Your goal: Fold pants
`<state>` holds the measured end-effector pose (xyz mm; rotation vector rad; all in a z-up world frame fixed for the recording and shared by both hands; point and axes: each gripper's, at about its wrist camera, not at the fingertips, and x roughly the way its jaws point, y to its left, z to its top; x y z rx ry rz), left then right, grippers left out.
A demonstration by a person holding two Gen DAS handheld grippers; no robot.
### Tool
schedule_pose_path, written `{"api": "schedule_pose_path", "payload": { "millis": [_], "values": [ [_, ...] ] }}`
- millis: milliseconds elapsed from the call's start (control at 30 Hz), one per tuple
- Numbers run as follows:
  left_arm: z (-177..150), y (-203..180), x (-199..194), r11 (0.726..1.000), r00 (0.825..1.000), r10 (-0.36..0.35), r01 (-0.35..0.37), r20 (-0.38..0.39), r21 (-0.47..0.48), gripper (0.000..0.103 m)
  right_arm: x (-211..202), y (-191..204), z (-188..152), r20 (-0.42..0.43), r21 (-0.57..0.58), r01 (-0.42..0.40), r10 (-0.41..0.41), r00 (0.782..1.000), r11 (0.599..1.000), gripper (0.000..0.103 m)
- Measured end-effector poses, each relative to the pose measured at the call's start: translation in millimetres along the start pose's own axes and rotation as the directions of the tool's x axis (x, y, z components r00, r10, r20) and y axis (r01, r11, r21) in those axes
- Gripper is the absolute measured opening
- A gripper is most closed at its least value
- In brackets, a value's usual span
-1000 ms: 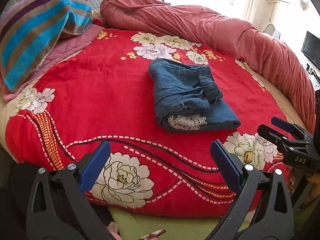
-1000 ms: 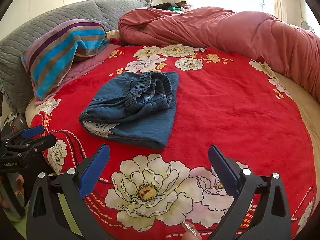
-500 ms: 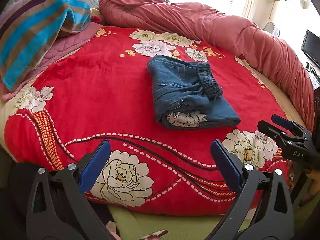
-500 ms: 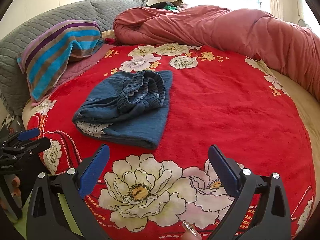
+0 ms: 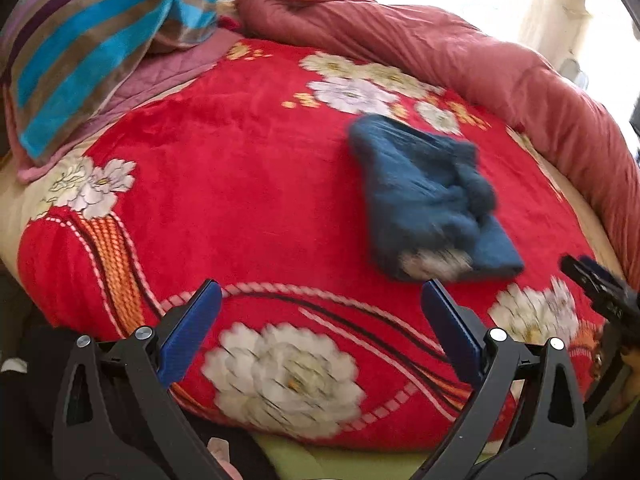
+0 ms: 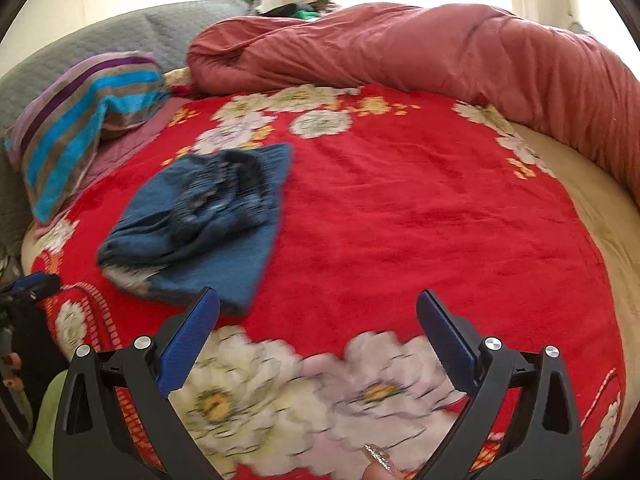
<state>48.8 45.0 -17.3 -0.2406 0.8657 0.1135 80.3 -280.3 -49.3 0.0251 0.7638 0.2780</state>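
Note:
Blue denim pants (image 5: 424, 196) lie folded into a compact bundle on the red flowered blanket (image 5: 240, 184), waistband on top and a white lace patch at the near end. In the right wrist view the pants (image 6: 200, 220) sit left of centre. My left gripper (image 5: 320, 292) hangs open near the bed's front edge, short of the pants and holding nothing. My right gripper (image 6: 318, 300) is open too, empty, just right of the bundle's near corner. Each gripper shows at the other view's edge: the right gripper (image 5: 600, 284) and the left gripper (image 6: 28, 284). Both views are motion-blurred.
A striped blue, brown and purple pillow (image 5: 88, 52) lies at the back left. A rolled dusty-red quilt (image 6: 420, 52) runs along the back and right side of the bed. A grey quilted headboard (image 6: 100, 40) stands behind. A person's fingers (image 6: 12, 364) show at the left edge.
Both grippers have pulled back and swung, so the pants appear farther off and shifted in each view. The pants lie as before. Both grippers stay open.

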Motion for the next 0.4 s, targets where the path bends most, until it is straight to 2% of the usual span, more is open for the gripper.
{"api": "schedule_pose_path", "payload": {
  "millis": [33, 167, 233, 300, 400],
  "values": [
    [6, 9, 4, 1.000, 1.000, 0.008, -0.008, 0.002, -0.018, 0.093, 2, -8, 2, 0.002, 0.014, 0.016, -0.016, 1.000, 1.000, 0.098],
    [45, 61, 35, 0.985, 0.990, 0.136, -0.138, -0.027, -0.104, 0.093, 12, -59, 15, 0.009, 0.114, 0.114, -0.116, 0.993, 0.987, 0.098],
    [71, 96, 57, 0.955, 0.969, 0.242, -0.248, -0.056, -0.161, 0.093, 16, -90, 23, 0.005, 0.170, 0.187, -0.191, 0.982, 0.967, 0.098],
    [92, 125, 77, 0.924, 0.945, 0.315, -0.327, -0.089, -0.197, 0.093, 21, -129, 30, -0.008, 0.219, 0.276, -0.281, 0.960, 0.936, 0.098],
    [116, 166, 105, 0.868, 0.908, 0.398, -0.419, -0.131, -0.267, 0.093, 28, -188, 40, -0.050, 0.285, 0.410, -0.414, 0.909, 0.866, 0.098]
  ]
}}
